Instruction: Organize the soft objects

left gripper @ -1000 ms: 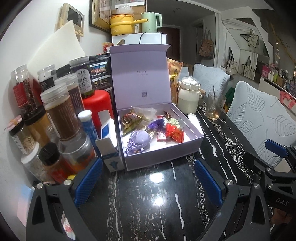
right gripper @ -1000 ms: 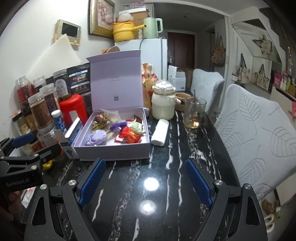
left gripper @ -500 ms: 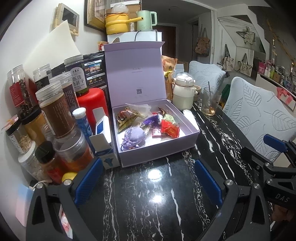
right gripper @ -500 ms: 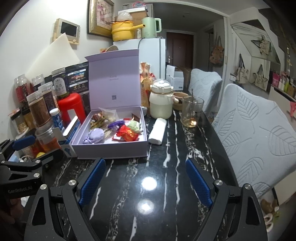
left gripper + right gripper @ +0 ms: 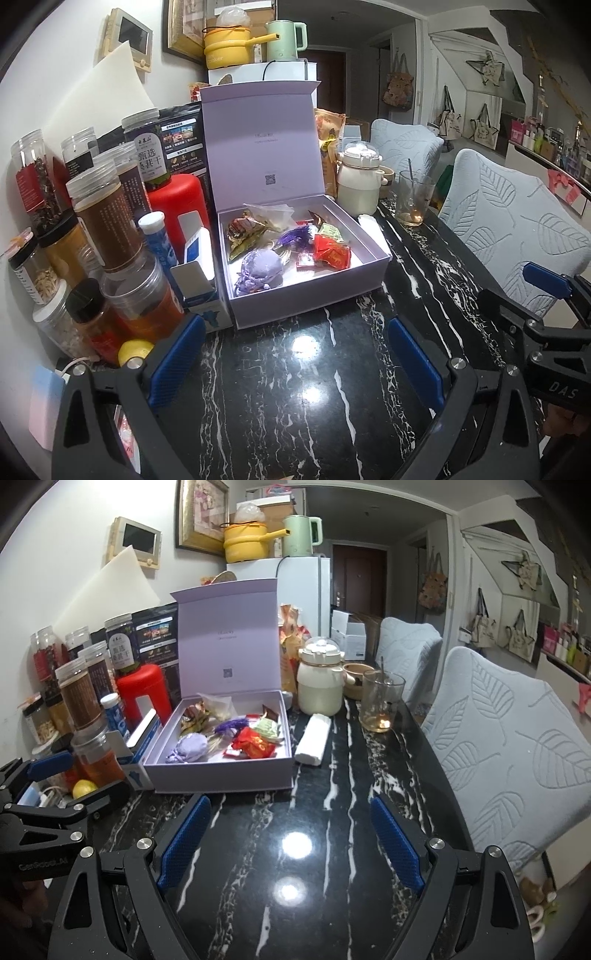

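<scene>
Black marble desk [image 5: 332, 849], cluttered w/ jars at left; lilac box [image 5: 221, 771] open, already holding purple pouch [image 5: 190, 747], red packet [image 5: 255, 746] & other soft bits. White roll [image 5: 314, 738] lies just beside box, prob. still to sort. Left gripper [image 5: 295, 354] & right gripper [image 5: 291, 834]: jaws spread, empty, well short of box.

Lilac box [image 5: 306, 295], purple pouch [image 5: 260, 267], red wrapper [image 5: 332, 254], black white-veined marble table [image 5: 295, 849], blue-padded tongs [image 5: 290, 829].
</scene>
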### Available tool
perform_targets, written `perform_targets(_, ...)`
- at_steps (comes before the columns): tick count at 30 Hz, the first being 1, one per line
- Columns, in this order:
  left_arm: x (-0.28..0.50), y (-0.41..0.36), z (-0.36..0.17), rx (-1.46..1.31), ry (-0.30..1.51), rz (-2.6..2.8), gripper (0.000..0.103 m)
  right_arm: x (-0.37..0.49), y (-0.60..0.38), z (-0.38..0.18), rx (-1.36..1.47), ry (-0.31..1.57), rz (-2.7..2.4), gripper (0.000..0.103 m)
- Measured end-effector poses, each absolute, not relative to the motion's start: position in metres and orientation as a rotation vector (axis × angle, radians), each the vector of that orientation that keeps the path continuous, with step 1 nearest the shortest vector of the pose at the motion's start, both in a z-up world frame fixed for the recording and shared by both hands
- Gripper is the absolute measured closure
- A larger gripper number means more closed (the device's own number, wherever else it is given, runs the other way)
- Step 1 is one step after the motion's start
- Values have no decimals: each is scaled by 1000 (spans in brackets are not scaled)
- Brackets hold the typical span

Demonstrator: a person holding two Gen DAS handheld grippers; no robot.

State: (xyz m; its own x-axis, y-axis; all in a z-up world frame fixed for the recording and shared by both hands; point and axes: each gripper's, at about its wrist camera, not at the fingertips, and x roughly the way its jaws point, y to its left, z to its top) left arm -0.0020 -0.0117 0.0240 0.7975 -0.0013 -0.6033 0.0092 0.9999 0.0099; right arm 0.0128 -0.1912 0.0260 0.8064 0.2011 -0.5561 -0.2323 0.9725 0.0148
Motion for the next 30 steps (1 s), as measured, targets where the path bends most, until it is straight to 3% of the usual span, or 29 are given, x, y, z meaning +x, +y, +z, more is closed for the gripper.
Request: perform_targets(30,-8,-23,24,40,650,-45,2,11,-195,24,-66,593,221,14)
